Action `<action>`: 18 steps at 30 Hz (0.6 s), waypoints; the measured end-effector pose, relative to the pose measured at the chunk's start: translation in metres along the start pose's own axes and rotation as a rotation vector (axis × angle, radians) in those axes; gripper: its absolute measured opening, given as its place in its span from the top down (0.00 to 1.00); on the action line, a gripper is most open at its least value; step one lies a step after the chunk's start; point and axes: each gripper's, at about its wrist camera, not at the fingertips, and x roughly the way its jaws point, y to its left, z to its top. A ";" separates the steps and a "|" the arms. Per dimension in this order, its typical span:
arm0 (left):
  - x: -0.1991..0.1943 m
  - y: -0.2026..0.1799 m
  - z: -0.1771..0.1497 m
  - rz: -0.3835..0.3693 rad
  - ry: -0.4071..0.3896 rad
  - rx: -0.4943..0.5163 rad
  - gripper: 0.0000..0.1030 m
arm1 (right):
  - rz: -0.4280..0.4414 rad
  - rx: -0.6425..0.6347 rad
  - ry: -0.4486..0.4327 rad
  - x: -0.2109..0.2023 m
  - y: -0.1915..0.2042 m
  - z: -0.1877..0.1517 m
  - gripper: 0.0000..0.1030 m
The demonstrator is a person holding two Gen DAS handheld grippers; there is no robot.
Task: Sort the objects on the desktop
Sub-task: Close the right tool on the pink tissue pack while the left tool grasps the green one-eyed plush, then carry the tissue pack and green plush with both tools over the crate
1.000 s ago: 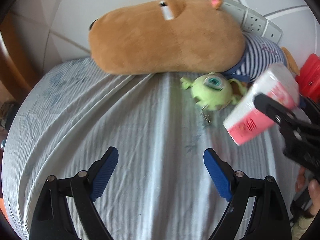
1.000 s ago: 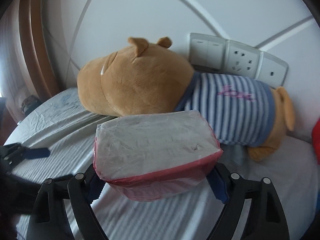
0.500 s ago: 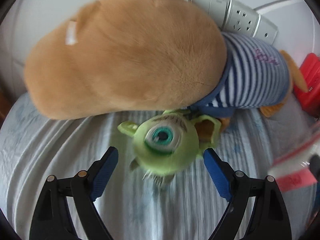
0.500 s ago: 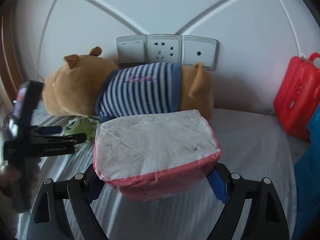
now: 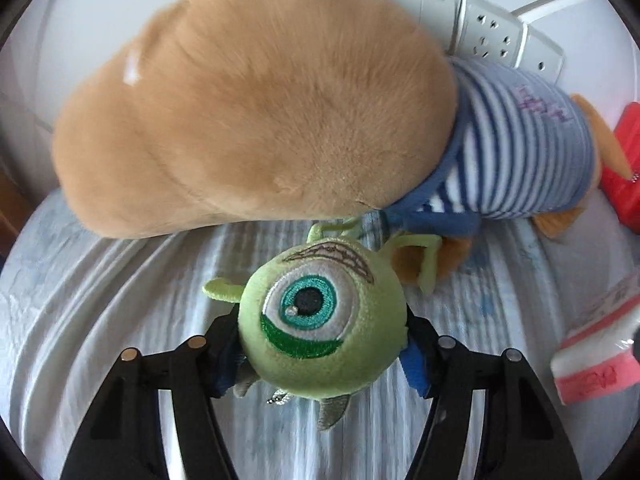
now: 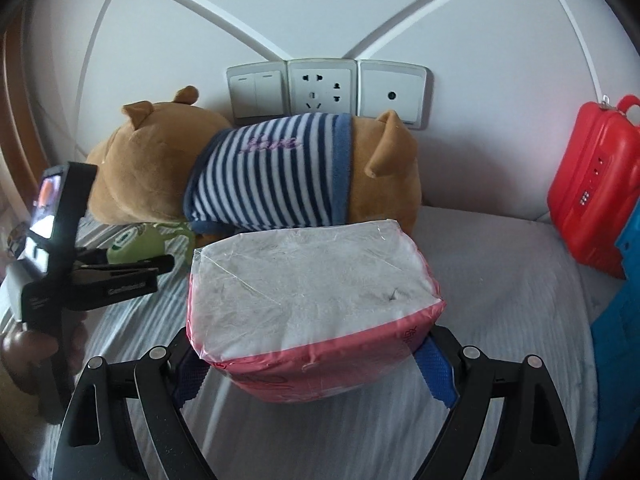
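My left gripper [image 5: 322, 354] is shut on a small green one-eyed plush [image 5: 320, 328], its blue pads pressed against both sides. The plush also shows in the right wrist view [image 6: 136, 242], beside the left gripper [image 6: 160, 264]. My right gripper [image 6: 316, 364] is shut on a pink-and-white tissue pack [image 6: 308, 292] and holds it above the bed; the pack's end shows in the left wrist view [image 5: 600, 352]. A big brown plush bear in a blue striped shirt [image 5: 248, 120] lies behind against the wall [image 6: 272, 176].
A grey-white striped sheet [image 5: 120, 320] covers the surface. Wall switches and sockets [image 6: 328, 88] sit behind the bear. A red toy suitcase [image 6: 596, 184] stands at the right, with a blue object [image 6: 620, 328] in front of it.
My left gripper moved forward around the green plush and shut on it. My right gripper swung right with the tissue pack, bringing the red suitcase into view.
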 end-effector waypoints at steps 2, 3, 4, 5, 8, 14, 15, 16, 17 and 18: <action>-0.017 0.000 -0.002 0.002 -0.007 0.000 0.38 | 0.007 -0.007 0.001 -0.006 0.006 0.000 0.15; -0.025 0.000 -0.003 0.001 -0.006 -0.001 0.38 | 0.014 -0.009 0.000 -0.011 0.010 0.000 0.15; -0.035 0.000 -0.004 0.000 -0.007 -0.001 0.38 | 0.018 -0.010 -0.002 -0.016 0.013 0.001 0.15; -0.044 0.000 -0.005 0.001 -0.009 -0.002 0.38 | 0.020 -0.013 -0.004 -0.021 0.016 0.001 0.15; -0.076 -0.003 -0.011 0.012 -0.017 -0.005 0.38 | 0.016 -0.020 -0.008 -0.036 0.025 0.003 0.15; -0.138 0.001 -0.041 0.021 -0.018 -0.030 0.38 | 0.013 -0.031 -0.009 -0.076 0.038 -0.003 0.15; -0.150 0.002 -0.048 0.019 -0.017 -0.031 0.38 | 0.014 -0.031 -0.009 -0.084 0.040 -0.004 0.15; -0.161 0.004 -0.054 0.018 -0.016 -0.032 0.38 | 0.014 -0.031 -0.007 -0.092 0.042 -0.005 0.15; -0.171 0.006 -0.061 0.013 -0.017 -0.034 0.38 | 0.015 -0.031 -0.005 -0.100 0.044 -0.006 0.15; -0.183 0.007 -0.067 0.007 -0.017 -0.038 0.38 | 0.014 -0.032 -0.005 -0.107 0.046 -0.006 0.15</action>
